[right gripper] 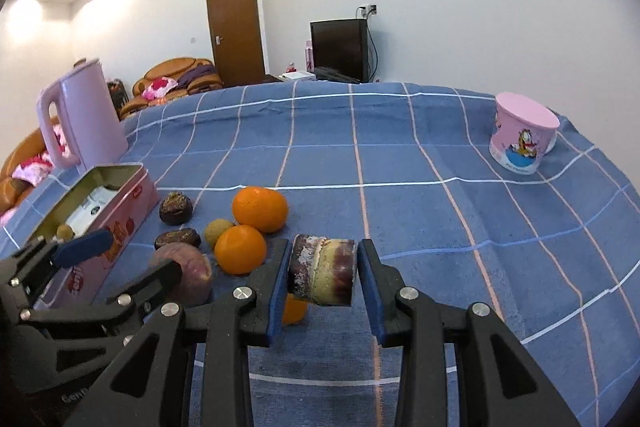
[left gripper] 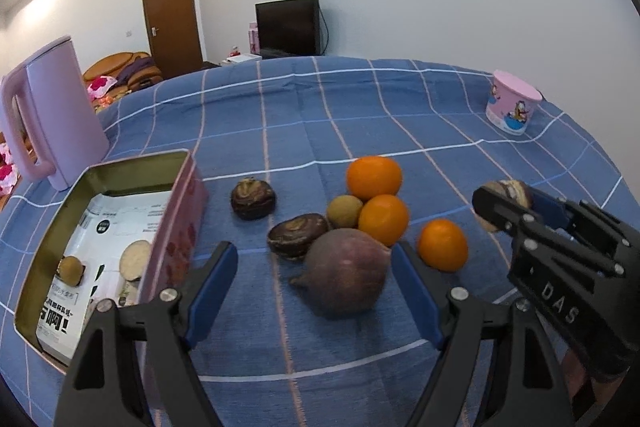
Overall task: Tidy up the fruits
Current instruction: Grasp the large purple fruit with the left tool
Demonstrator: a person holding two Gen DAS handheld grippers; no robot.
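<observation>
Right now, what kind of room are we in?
Most likely a living room in someone's home. There is a sofa with cushions, a dark television by the wall and a wooden door. The fruit lies on a table under a blue checked cloth.

Lilac kettle (left gripper: 52, 115) far left of the tool, pink cartoon cup (left gripper: 513, 102) upside down ahead right, blue checked cloth (left gripper: 360, 107) beneath, dark television (left gripper: 288, 25), brown door (left gripper: 172, 17), orange sofa (right gripper: 176, 83) beyond
</observation>
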